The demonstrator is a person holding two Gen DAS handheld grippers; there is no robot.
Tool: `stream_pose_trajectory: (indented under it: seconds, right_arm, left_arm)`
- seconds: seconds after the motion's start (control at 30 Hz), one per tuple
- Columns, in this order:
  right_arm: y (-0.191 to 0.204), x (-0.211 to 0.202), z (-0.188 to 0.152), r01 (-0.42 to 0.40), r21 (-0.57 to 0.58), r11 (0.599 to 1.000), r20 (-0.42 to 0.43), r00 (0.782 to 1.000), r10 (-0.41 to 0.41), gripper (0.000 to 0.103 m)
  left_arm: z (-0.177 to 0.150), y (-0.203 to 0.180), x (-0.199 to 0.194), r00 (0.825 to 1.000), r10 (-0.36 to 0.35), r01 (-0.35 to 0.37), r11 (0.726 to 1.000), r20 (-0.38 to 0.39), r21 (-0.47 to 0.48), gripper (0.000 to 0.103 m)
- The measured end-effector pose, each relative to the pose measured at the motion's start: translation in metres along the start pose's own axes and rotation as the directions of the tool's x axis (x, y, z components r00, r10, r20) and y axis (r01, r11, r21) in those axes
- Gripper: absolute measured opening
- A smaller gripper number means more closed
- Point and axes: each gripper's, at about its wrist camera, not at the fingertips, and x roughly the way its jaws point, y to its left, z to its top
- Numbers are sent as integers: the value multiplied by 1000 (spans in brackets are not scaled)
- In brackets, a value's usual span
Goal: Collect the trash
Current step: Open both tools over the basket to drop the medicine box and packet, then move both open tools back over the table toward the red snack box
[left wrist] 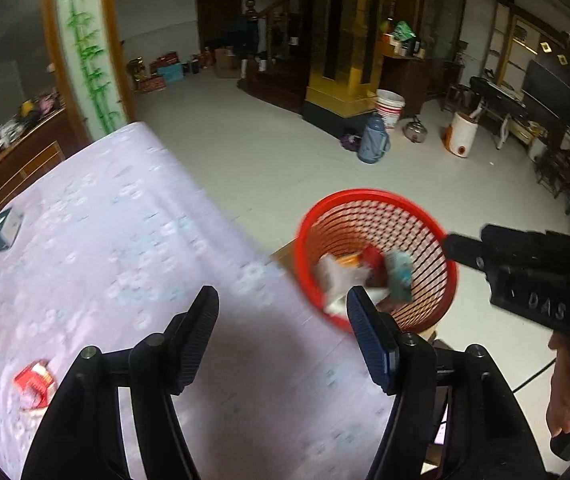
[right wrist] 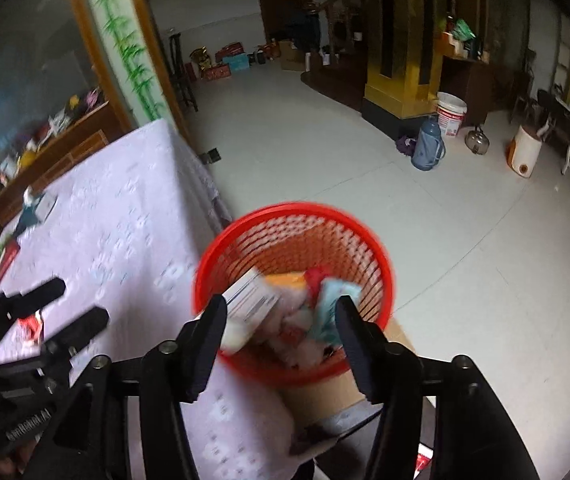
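The left gripper (left wrist: 283, 312) is wide open and holds nothing, hanging over the table (left wrist: 125, 220) edge. The right gripper (right wrist: 281, 320) is also open and empty, just beside that edge.

Left wrist view looks forward and down along its own claw (left wrist: 283, 340), close over the tabletop (left wrist: 125, 240), with the basket (left wrist: 377, 196) just ahead to its right. Right wrist view sits near above that basket (right wrist: 293, 216), facing the same way, left claw (right wrist: 73, 308) off to its left. Both share tabletop, basket and the floor (right wrist: 445, 240) beyond.
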Motion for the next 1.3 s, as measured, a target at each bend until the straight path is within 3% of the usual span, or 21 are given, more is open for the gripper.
stream_pose_trajectory:
  seconds: [0.27, 0.57, 1.3]
  right_arm:
    - [81, 3, -36, -8, -164, 987, -23, 1000, 4, 62]
    - [142, 0, -57, -16, -275, 961, -27, 1000, 9, 62]
    - [217, -5, -79, -75, -423, 903, -52, 997, 58, 62]
  left_arm:
    - [-44, 70, -30, 998, 55, -57, 994, -18, -94, 65]
    - [-84, 124, -60, 994, 104, -106, 978, -19, -177, 65]
    - [-136, 170, -101, 985, 172, -169, 930, -19, -326, 65]
